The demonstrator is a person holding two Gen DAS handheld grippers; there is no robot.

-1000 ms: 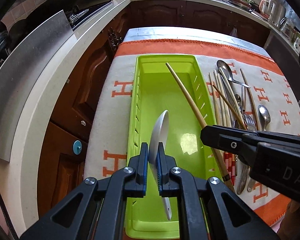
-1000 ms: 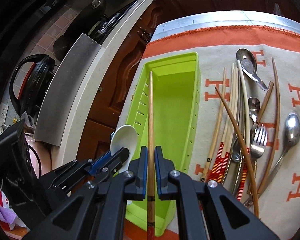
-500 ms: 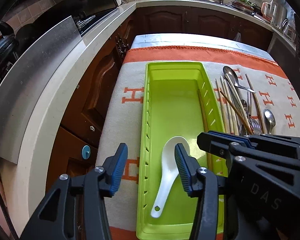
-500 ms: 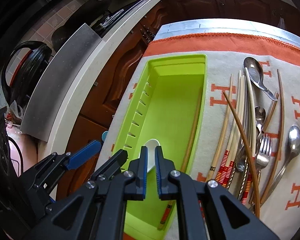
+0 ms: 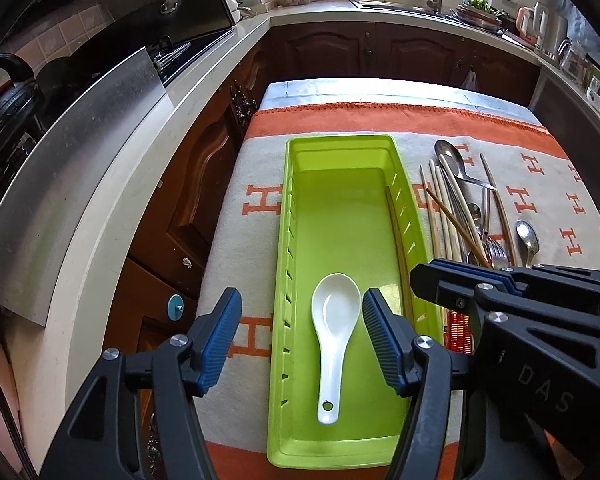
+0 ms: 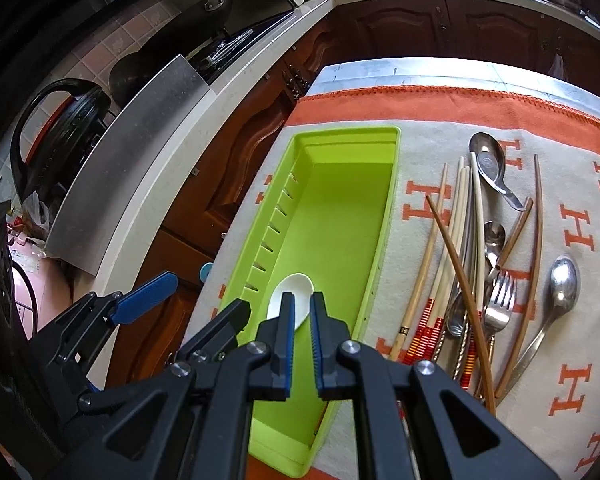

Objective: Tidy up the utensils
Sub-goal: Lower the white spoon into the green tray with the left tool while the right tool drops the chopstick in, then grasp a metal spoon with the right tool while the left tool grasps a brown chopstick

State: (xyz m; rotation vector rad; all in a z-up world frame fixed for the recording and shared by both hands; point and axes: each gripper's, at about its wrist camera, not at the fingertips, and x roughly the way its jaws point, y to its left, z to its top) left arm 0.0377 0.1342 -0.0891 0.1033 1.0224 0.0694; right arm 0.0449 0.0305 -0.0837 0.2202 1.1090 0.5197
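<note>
both wrist views look steeply down, near, sharing the green tray
</note>
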